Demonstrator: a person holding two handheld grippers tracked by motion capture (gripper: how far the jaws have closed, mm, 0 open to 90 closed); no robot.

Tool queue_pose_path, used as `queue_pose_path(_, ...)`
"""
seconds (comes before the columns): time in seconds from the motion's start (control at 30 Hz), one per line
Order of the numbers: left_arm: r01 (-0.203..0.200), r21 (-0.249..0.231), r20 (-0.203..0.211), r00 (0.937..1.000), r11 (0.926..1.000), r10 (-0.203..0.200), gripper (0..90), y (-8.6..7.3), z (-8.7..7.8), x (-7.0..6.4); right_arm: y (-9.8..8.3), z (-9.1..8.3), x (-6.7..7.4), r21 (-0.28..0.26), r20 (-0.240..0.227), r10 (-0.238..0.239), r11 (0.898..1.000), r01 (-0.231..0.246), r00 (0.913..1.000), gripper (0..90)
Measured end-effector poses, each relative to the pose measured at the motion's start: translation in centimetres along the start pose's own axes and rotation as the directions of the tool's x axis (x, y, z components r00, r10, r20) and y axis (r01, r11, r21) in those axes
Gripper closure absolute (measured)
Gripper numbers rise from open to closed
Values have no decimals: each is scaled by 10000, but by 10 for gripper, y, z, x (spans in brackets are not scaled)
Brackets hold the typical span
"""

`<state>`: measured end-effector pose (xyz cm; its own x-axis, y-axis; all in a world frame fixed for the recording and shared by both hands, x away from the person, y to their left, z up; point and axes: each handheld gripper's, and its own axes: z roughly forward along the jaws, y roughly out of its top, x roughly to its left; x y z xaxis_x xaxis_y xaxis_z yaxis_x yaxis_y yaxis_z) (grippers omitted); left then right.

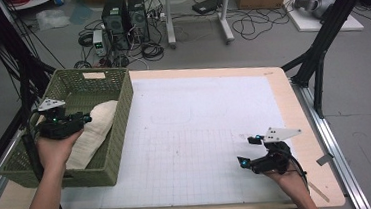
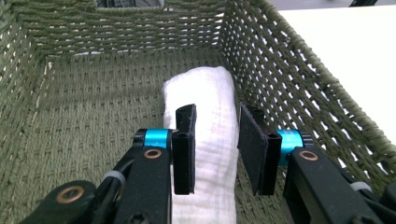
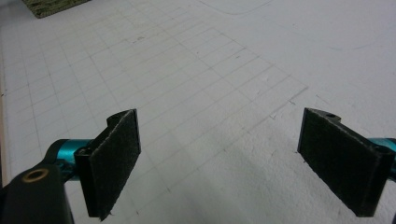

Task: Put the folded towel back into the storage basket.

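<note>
A rolled white towel (image 1: 97,127) lies in the green woven basket (image 1: 124,102) at the table's left, along its right wall. My left gripper (image 1: 87,118) reaches into the basket over the towel. In the left gripper view the towel (image 2: 205,88) runs between the two black pads (image 2: 184,144), which straddle it; no squeeze shows in the cloth. My left gripper (image 2: 217,112) is partly open around it. My right gripper (image 1: 246,151) rests low over the white grid mat (image 1: 191,134) at the front right, its jaws wide open and empty (image 3: 219,116).
The basket wall (image 2: 280,70) stands close on the right of the towel. The mat covers most of the wooden tabletop (image 1: 294,106). Beyond the far edge are computer towers (image 1: 124,16), cables and cardboard boxes on the floor. Black frame posts (image 1: 320,59) rise at the right.
</note>
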<state>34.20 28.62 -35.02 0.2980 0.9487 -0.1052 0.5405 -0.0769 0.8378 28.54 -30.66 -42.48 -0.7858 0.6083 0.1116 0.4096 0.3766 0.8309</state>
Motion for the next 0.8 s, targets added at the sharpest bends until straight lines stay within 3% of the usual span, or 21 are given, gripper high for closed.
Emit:
queue_pose_path(0.3, -225, -276, 162, 9996, 9994, 229, 639, 3, -2, -3, 0, 0, -1, -65, -27, 16, 10000, -16, 10000, 126)
queue_pose_path(0.8, -549, -293, 594, 9966, 9981, 566, 587, 7, -3, -6, 0, -1, 0, -73, 46, 40, 10000, -39, 10000, 125)
